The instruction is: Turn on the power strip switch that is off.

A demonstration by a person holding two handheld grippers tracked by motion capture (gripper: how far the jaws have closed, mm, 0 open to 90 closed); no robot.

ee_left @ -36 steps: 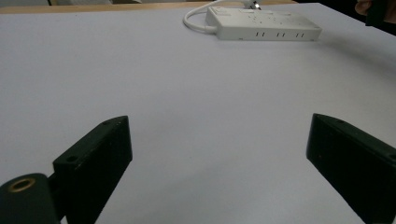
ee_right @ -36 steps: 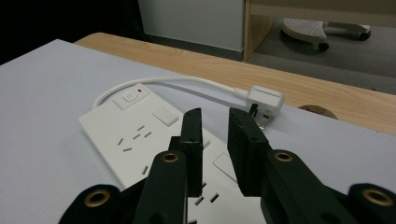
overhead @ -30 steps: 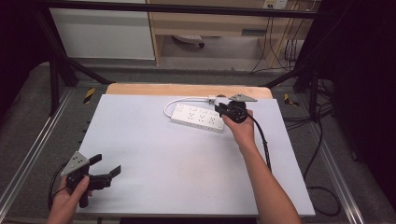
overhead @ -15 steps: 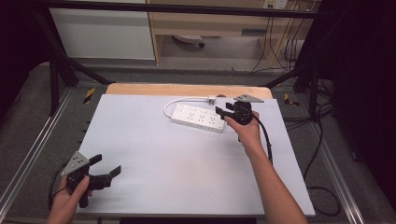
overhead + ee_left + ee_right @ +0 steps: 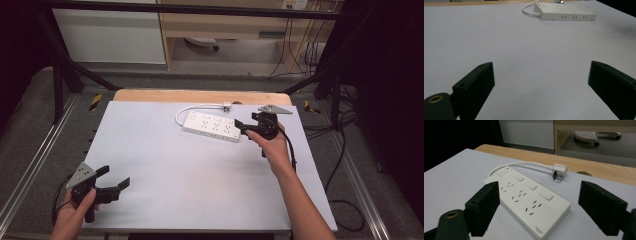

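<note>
**Inspector:** Since the earlier frame, the right gripper [image 5: 245, 131] has drawn back from the near end of the power strip [image 5: 212, 125], and its jaws have just been opening. They stand wide now, with nothing between them. The strip has not shifted.

**Assistant:** And the left gripper [image 5: 114, 181]?

**Inspector:** It sits at about 7 o'clock on the white table [image 5: 200, 185], jaws open and empty, unchanged from the earlier frame.

**Assistant:** Where is the strip?

**Inspector:** It lies flat at about 1 o'clock on the table, well apart from the left gripper and just beyond the right one. Its short cord [image 5: 524, 164] loops back to a plug [image 5: 559, 171] lying at 12 o'clock, beside the wooden edge [image 5: 200, 96].

**Assistant:** How will it handle?

**Inspector:** In my judgement it is a rigid plastic body, light enough for one gripper, with a smooth and somewhat slippery shell. It is wide, so a grip across the narrow end or the long sides needs the jaws fully spread. The cord is pliable and will trail behind. I would avoid pressing on the switches [image 5: 531, 185].

**Assistant:** Any containers?

**Inspector:** I see no box, tray or bin on the table. The sockets [image 5: 520, 195] hold no plugs.
</note>
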